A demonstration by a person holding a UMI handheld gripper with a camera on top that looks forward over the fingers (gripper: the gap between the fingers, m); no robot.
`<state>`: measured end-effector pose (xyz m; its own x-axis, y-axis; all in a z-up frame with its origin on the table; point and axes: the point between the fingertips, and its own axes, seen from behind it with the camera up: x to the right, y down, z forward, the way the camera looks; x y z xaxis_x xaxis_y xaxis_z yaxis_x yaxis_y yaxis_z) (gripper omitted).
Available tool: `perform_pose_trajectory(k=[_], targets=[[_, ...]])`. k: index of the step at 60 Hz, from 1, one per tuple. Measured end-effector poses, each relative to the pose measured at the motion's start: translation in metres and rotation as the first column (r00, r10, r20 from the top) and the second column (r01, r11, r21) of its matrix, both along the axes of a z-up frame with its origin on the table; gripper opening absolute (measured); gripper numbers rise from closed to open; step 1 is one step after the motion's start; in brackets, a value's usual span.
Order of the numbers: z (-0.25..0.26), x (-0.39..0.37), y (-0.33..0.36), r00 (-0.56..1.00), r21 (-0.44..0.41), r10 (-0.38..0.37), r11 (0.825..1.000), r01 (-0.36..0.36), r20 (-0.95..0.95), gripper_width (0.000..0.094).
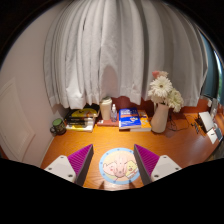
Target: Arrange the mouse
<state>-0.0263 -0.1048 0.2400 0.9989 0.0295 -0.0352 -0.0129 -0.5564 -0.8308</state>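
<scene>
My gripper [113, 163] is open, with its two purple pads [81, 160] spread apart above a wooden desk [110, 140]. A round light-blue mouse mat [118, 165] with a pink cartoon figure lies on the desk between and below the fingers. Nothing is held between the fingers. No mouse shows clearly in the view.
At the back of the desk stand a vase of white flowers [161, 108], a blue book [131, 121], a stack of books [82, 119], a small dark cup [58, 126] and a white box [106, 110]. A monitor edge [211, 85] is at the right. White curtains [110, 50] hang behind.
</scene>
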Motion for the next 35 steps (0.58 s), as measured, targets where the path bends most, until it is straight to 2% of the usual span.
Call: perform_pose_trajectory(k=[12,21,35], targets=[[-0.002,-0.023,-0.048,1.000,0.004,-0.004,1.000,0.004,0.012,0.0808],[-0.010,-0.042,-0.077,1.000,-0.018,0.021,1.000,-0.020,0.019,0.0807],[-0.016,-0.055,-0.097,0.999,-0.020,0.037,0.999,-0.036,0.037,0.0811]])
